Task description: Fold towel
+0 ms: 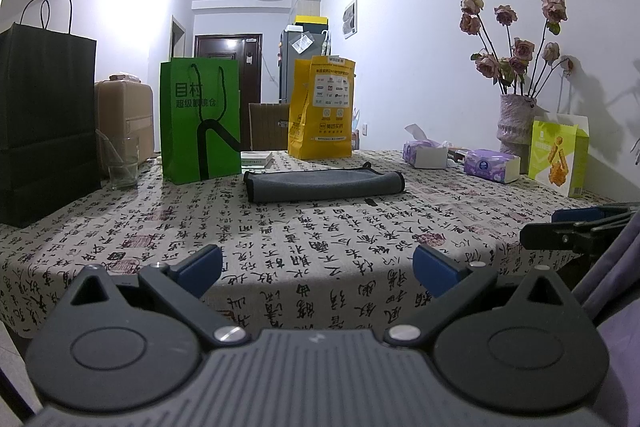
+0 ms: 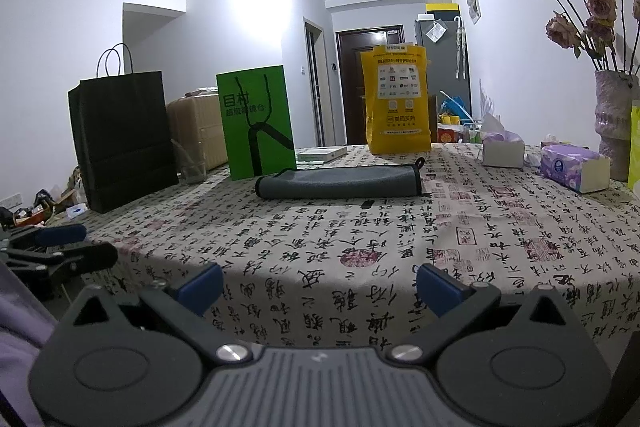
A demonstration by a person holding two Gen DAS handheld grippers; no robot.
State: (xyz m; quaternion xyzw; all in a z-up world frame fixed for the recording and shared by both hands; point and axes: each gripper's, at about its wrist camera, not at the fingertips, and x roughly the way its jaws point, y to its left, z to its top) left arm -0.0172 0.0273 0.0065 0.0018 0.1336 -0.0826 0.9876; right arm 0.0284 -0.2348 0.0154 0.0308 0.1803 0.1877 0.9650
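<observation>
A grey towel (image 1: 324,183) lies folded into a long flat strip on the calligraphy-print tablecloth (image 1: 320,239), far from both grippers; it also shows in the right wrist view (image 2: 340,181). A small loop sticks up at its right far corner. My left gripper (image 1: 316,267) is open and empty, held near the table's front edge. My right gripper (image 2: 320,285) is open and empty, also near the front edge. The right gripper shows at the right edge of the left wrist view (image 1: 576,227), and the left gripper at the left edge of the right wrist view (image 2: 56,247).
Behind the towel stand a black paper bag (image 1: 44,123), a drinking glass (image 1: 122,163), a green bag (image 1: 200,119) and a yellow bag (image 1: 322,109). Tissue packs (image 1: 492,166), a snack box (image 1: 558,155) and a vase of dried roses (image 1: 516,123) stand at right.
</observation>
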